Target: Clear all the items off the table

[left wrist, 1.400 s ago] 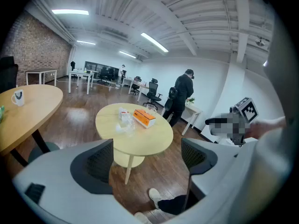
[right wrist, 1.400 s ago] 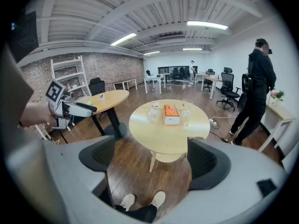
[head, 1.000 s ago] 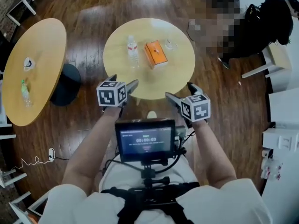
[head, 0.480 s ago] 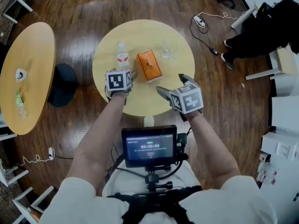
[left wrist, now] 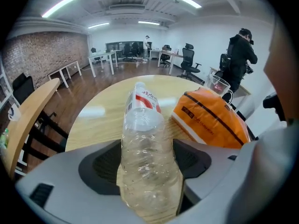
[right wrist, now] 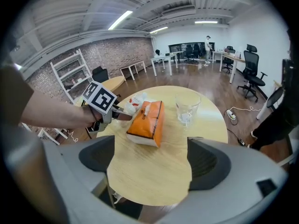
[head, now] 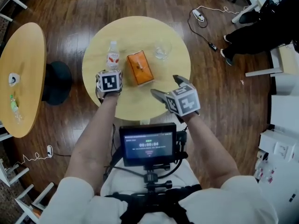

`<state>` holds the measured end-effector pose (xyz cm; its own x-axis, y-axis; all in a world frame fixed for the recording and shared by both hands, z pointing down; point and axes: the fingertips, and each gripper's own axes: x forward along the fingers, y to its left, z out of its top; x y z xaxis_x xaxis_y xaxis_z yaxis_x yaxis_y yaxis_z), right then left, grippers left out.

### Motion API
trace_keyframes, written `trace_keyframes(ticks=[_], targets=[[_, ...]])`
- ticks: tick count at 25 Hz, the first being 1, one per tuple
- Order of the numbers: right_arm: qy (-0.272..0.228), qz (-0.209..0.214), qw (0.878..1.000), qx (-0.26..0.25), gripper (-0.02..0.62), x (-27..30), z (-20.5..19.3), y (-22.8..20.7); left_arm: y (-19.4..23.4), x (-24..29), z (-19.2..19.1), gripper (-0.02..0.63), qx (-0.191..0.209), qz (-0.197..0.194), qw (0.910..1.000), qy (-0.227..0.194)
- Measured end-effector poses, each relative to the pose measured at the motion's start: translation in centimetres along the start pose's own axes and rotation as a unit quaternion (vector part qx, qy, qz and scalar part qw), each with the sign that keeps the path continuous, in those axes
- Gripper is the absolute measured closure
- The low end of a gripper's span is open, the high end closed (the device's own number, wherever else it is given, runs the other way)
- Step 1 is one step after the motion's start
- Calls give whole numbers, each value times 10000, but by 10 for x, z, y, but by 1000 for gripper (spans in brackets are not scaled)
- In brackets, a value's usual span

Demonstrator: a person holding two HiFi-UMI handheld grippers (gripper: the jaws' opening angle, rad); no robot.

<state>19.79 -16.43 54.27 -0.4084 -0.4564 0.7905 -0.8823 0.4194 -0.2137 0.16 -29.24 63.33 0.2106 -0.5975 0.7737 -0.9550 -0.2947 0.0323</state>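
A clear plastic water bottle [head: 112, 55] with a red-and-white label stands at the left of the round wooden table [head: 135, 104]. My left gripper [left wrist: 147, 158] has just been closing; its pads now press the bottle's [left wrist: 145, 139] lower body from both sides. An orange tissue pack [head: 140, 67] lies mid-table, and a clear glass [head: 161, 51] stands behind it to the right. My right gripper [head: 164, 85] hovers open over the table's near right part, with nothing between its fingers; the tissue pack [right wrist: 147, 120] and glass [right wrist: 187, 107] lie ahead of it.
A second wooden table [head: 23, 55] at the left bears a small green bottle [head: 14, 104] and a white item [head: 13, 79]. A black round base [head: 55, 83] sits between the tables. A cable with power strip [head: 198, 15] lies on the floor; a person in black [head: 261, 22] stands far right.
My left gripper moved forward and down from the table's near edge to the bottle and closed round it. The right gripper advanced over the near right part of the table.
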Motion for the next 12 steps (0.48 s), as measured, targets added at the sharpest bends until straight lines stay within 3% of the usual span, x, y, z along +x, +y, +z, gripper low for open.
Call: trace_keyframes(ticks=[12], targets=[[-200,265,9994,-116,99,4,18,0,23,-36,14,281,-118,32,9990,-419]])
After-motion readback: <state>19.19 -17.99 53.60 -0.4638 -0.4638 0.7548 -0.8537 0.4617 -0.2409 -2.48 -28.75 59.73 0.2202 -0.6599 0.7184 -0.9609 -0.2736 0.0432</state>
